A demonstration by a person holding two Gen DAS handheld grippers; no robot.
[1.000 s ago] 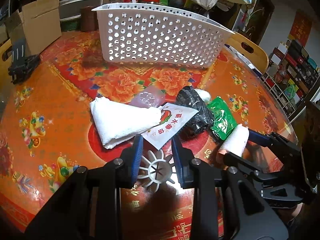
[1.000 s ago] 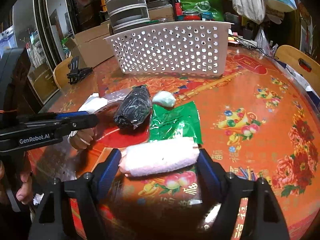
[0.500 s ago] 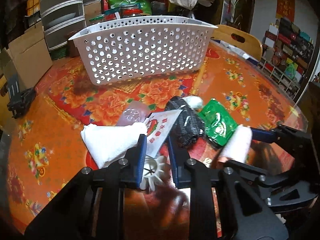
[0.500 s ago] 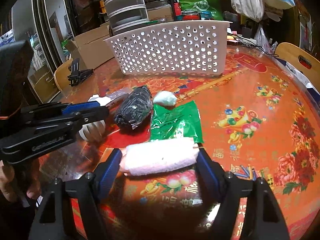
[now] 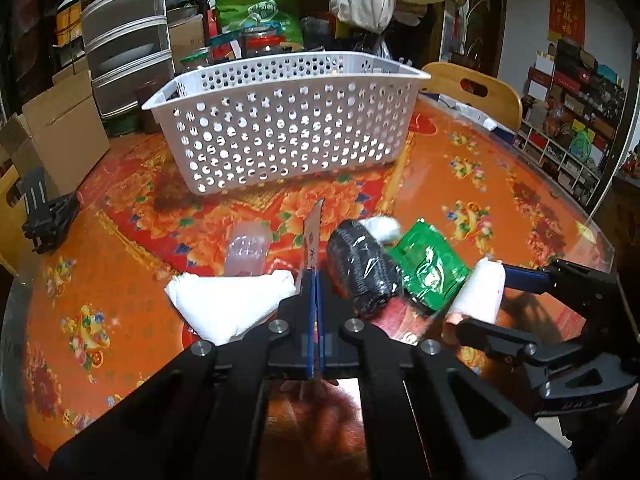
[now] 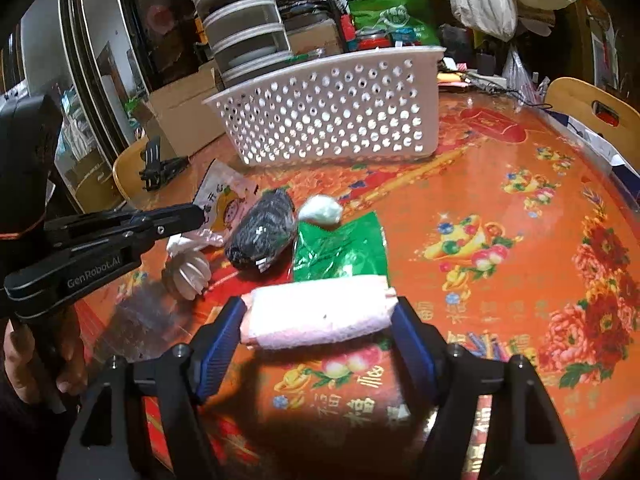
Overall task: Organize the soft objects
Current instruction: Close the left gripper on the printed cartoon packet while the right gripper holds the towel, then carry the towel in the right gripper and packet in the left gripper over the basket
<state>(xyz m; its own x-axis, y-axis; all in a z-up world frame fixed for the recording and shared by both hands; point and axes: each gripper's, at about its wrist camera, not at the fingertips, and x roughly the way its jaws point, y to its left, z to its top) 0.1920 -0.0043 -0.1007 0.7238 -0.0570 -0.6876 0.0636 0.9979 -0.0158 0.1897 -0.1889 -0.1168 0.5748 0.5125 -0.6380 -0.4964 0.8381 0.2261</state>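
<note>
Grippers work a cluttered floral table as soft items await sorting into the white basket (image 5: 280, 128) at 12 o'clock. The left gripper (image 5: 314, 280), open around a white plastic wheel a second ago, now has its jaws pressed flat together on a thin snack packet (image 6: 224, 204), which stands edge-on between the pads and is lifted off the table; the wheel (image 6: 188, 274) is left lying beneath it. That pickup suggests the packet is the next item bound for the basket, with a short carry forward remaining.

The right gripper (image 6: 320, 312) has not shifted: its jaws remain spread wide, one at each end of a rolled pink towel (image 6: 316, 312) that rests on the table, touching or nearly touching it without visible squeeze.

Between the tools and the basket lie a folded white cloth (image 5: 228, 304) at 9 o'clock, a black wrapped bundle (image 5: 362, 268), a green pouch (image 5: 430, 268) and a small pale ball (image 6: 320, 210).
</note>
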